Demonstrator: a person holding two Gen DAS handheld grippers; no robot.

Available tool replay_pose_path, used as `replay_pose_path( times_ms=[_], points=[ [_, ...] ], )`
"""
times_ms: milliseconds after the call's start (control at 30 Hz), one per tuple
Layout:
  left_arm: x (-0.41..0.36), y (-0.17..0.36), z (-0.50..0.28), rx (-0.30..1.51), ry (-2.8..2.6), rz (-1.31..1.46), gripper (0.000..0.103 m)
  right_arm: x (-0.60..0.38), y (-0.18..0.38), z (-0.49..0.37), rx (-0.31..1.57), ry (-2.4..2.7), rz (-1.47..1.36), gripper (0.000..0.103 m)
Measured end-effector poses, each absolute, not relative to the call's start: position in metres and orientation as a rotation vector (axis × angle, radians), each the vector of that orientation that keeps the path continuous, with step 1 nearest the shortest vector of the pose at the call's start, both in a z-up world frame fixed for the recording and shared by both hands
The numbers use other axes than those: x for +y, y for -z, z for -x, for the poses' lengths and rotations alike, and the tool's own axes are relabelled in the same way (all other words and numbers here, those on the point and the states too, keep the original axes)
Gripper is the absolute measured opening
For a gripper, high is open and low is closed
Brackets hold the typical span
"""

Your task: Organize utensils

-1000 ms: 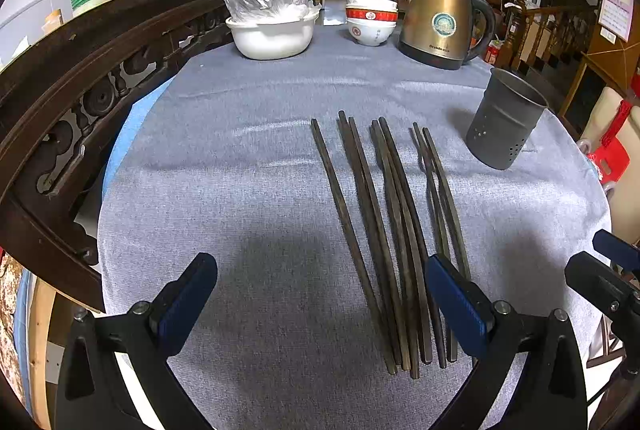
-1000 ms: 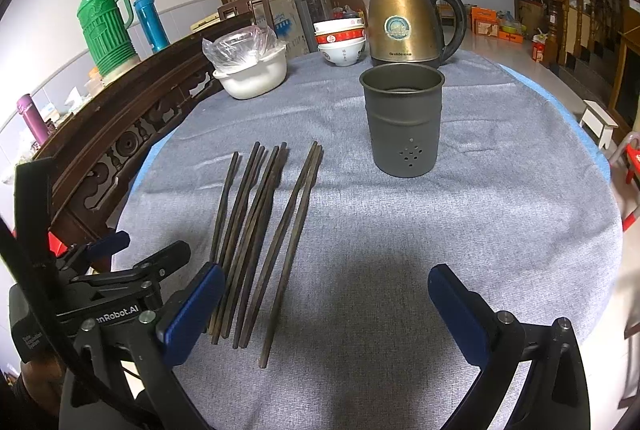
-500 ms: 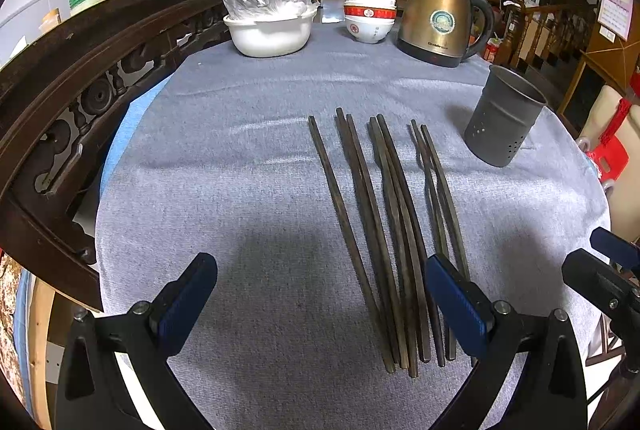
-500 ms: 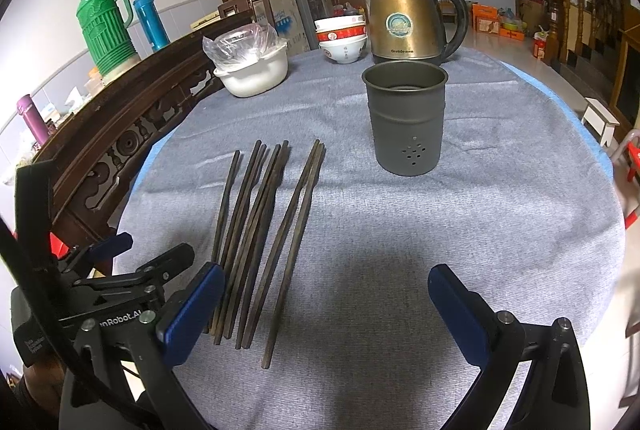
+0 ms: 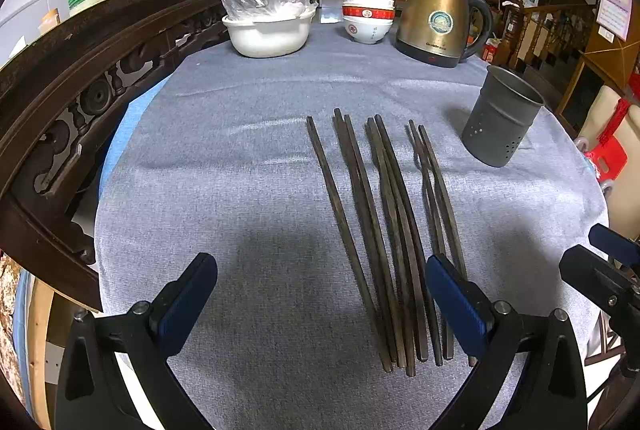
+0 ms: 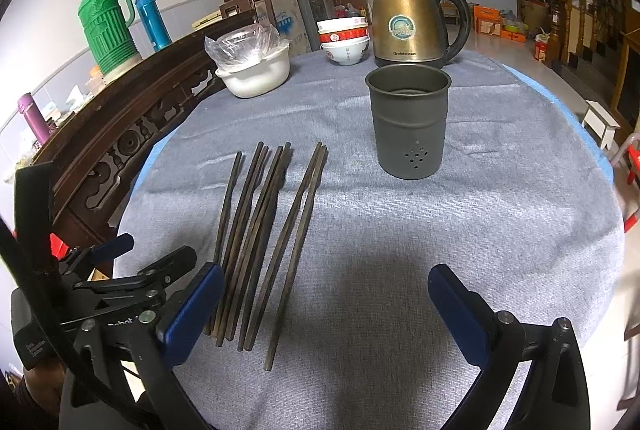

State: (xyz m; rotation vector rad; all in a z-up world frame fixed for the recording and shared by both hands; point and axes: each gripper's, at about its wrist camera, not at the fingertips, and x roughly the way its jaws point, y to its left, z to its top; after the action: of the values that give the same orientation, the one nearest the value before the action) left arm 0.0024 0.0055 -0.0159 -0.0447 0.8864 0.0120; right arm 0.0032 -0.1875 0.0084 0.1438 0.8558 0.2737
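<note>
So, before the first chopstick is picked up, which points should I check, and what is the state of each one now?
1. Left tongs open and holding nothing: ok.
2. Right tongs open and holding nothing: ok.
3. Chopsticks lie flat on the grey cloth, none lifted: ok.
4. Chopsticks separated enough to take one alone: not ok, several touch or overlap.
5. Metal holder upright, mouth open: ok.
6. Holder is empty inside: cannot tell, only part of the inside shows.

Chopsticks (image 5: 384, 230) lie side by side mid table (image 5: 240, 190), holder (image 5: 498, 122) upright near right edge; left gripper (image 5: 320, 302) open w/ nothing between.
</note>
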Motion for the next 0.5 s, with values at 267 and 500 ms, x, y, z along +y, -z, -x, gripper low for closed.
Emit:
replay_pose_path(
  times_ms=[267,500],
  points=[
    [0.0065,0.0176,-0.002,0.887,-0.011,0.05,0.103,-0.1868,-0.0082,-0.0029,0.861,-0.272,-0.139,0.103],
    [0.0043,0.0174,-0.0016,0.889,-0.013,0.041,0.103,-0.1878,-0.007,-0.0034,0.863,-0.271,-0.14,0.103]
  ],
)
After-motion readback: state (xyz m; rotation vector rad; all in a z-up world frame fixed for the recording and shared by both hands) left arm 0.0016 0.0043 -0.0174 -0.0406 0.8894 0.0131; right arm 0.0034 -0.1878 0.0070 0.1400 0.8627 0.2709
